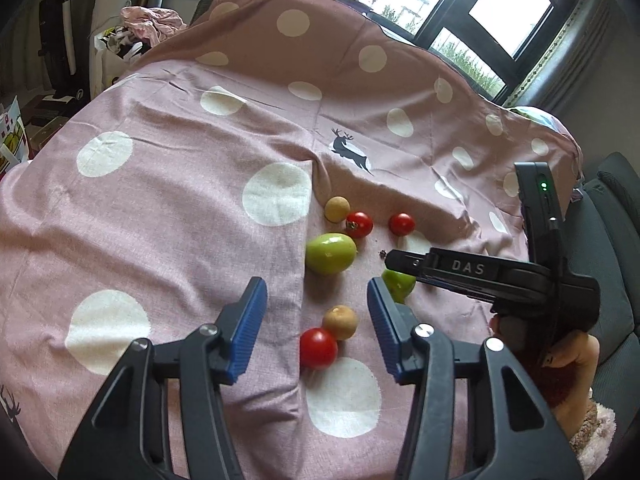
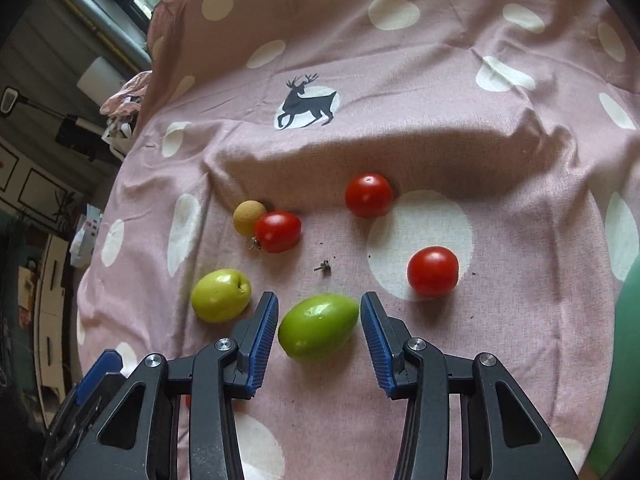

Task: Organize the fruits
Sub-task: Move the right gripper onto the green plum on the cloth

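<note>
A pink polka-dot cloth (image 2: 440,60) with a dark deer print (image 2: 306,102) lies before a window (image 1: 508,4).

We see a glossy green oval fruit (image 2: 318,327) lying on its side between the right jaws, just short of both pads as far as we can tell. Left of those jaws rests a yellower green fruit (image 2: 221,295), its stem dimple turned toward them. Ahead of the jaws we find three round red tomatoes: one (image 2: 433,271) to the right, one (image 2: 368,195) farther ahead, and one (image 2: 277,231) to the left, touching a small tan ball-shaped fruit (image 2: 249,217). Between the left jaws, untouched, lie another red tomato (image 1: 318,348) and a second tan fruit (image 1: 340,322), touching each other.
</note>
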The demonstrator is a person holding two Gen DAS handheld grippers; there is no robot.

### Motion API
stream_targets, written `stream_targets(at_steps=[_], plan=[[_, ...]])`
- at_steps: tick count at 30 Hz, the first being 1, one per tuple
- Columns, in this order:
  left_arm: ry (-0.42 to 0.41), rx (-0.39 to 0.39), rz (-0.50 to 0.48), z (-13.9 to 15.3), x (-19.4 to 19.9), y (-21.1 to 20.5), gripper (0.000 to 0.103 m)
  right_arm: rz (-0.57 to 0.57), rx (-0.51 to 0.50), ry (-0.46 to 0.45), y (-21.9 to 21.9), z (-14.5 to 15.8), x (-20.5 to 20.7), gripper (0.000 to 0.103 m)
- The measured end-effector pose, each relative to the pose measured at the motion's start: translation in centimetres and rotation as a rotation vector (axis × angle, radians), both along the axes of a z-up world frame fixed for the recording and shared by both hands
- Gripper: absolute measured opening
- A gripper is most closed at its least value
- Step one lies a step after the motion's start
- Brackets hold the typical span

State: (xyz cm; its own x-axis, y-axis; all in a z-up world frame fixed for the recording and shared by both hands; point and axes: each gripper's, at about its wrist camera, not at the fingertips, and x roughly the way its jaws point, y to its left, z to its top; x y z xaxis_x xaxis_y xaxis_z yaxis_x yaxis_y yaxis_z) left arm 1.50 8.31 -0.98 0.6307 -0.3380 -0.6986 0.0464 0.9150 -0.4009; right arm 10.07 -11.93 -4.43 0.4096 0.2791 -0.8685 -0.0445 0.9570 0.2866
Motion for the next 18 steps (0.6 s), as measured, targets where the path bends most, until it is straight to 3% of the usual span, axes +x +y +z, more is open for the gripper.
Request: stream_targets(at_steps=[10, 18], plan=[[0.013, 0.02, -0.071, -0.3, -0.1, -2.6, 0.049, 0.023, 0.055, 0.015, -0.6, -0.7, -0.3, 0.039], [0.014, 0.062, -0.167, -0.9, -0.9, -5.9, 0.049, 0.072, 0.098, 0.01, -3.6, -0.1, -5.3, 0.03]])
